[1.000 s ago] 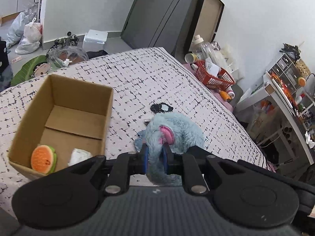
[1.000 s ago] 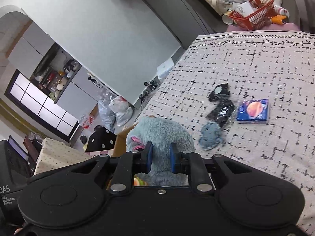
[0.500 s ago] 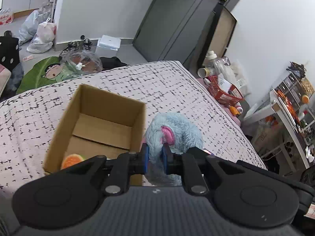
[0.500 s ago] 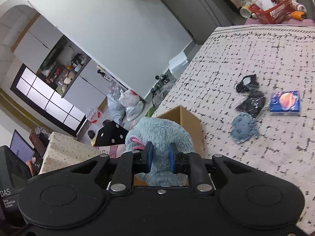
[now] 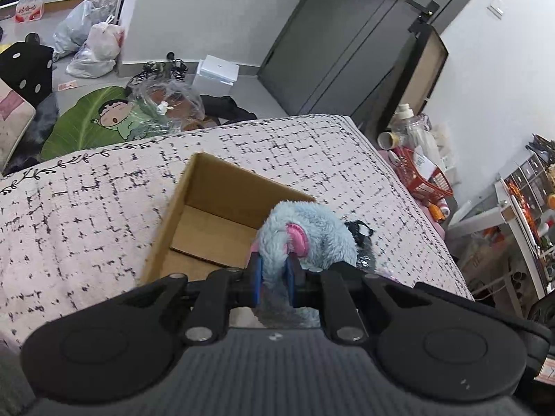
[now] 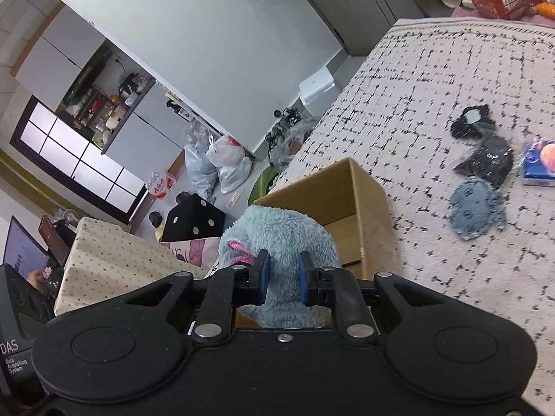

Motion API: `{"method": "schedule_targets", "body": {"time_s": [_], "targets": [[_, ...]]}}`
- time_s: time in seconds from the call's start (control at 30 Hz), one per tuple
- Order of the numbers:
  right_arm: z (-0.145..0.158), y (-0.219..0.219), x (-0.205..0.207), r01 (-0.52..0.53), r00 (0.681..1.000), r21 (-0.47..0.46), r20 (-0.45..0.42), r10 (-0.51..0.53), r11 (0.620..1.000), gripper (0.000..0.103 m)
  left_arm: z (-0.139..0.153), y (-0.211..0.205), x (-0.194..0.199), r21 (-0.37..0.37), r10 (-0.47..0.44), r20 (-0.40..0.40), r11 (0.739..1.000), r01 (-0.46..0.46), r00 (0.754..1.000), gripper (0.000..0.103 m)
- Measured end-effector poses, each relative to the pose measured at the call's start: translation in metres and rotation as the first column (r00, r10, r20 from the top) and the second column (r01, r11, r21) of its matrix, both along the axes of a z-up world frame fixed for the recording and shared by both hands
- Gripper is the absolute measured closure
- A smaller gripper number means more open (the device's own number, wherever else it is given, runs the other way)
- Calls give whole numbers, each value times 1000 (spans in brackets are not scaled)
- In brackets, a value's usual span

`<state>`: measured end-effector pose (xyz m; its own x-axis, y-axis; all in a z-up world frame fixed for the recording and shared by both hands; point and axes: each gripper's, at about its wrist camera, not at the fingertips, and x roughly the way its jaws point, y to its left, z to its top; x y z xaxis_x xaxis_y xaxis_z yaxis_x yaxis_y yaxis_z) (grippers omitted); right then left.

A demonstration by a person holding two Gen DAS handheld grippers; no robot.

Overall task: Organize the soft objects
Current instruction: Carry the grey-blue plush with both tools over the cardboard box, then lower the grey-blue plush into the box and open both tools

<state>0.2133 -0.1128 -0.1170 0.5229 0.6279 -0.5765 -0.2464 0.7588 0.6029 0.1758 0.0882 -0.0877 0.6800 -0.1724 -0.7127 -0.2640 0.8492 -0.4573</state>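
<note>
A fluffy light-blue plush toy [image 5: 312, 232] with pink patches hangs in the air, gripped from two sides. My left gripper [image 5: 272, 279] is shut on one part of it and my right gripper [image 6: 281, 279] is shut on another part of the plush toy [image 6: 281, 235]. The toy hangs at the near right corner of an open cardboard box [image 5: 222, 204] that stands on the patterned bed cover [image 5: 86, 215]. In the right wrist view the box [image 6: 347, 194] lies just behind the toy. The box's near floor is hidden by my left gripper.
On the bed cover to the right lie a blue-grey cloth piece [image 6: 475, 208], two black bagged items [image 6: 485, 159] and a blue packet [image 6: 539, 163]. A red basket [image 5: 423, 173] stands past the bed's far edge. Bags [image 5: 93, 45] and a green cartoon mat [image 5: 104, 121] lie on the floor.
Both grippers have carried the plush toy leftward from the open bed cover to the box's near right corner. The box's contents have slipped out of sight behind the left gripper.
</note>
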Motion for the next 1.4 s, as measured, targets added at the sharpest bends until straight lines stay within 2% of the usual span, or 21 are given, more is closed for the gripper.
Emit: {"method": "schedule_targets", "body": {"time_s": [0.33, 0.63, 0.87, 0.97, 1.13, 1.2, 1.33, 1.4], "targets": [[-21, 33, 20, 0, 999, -6, -54, 0, 1000, 86, -22, 34, 18, -1, 22, -36, 1000, -22, 999, 91], [-36, 47, 31, -3, 996, -27, -88, 1, 1000, 85, -40, 46, 30, -1, 31, -75, 1000, -31, 997, 91], [-45, 56, 36, -25, 994, -41, -106, 20, 999, 81, -49, 47, 39, 57, 42, -124, 998, -35, 991, 90], [-45, 53, 35, -24, 994, -38, -111, 19, 999, 72, -48, 48, 39, 61, 45, -135, 997, -37, 990, 87], [-40, 44, 30, -18, 994, -27, -106, 15, 999, 68, -38, 46, 35, 79, 57, -139, 996, -47, 989, 85], [-36, 40, 27, -8, 996, -31, -92, 5, 999, 57, -33, 44, 32, 89, 62, -133, 995, -51, 989, 80], [-27, 29, 18, -12, 998, -36, -61, 10, 999, 49, -21, 41, 26, 110, 60, -109, 993, -48, 992, 69], [-23, 24, 12, -18, 999, -45, -40, 16, 999, 37, -14, 37, 23, 126, 48, -95, 991, -36, 994, 61]]}}
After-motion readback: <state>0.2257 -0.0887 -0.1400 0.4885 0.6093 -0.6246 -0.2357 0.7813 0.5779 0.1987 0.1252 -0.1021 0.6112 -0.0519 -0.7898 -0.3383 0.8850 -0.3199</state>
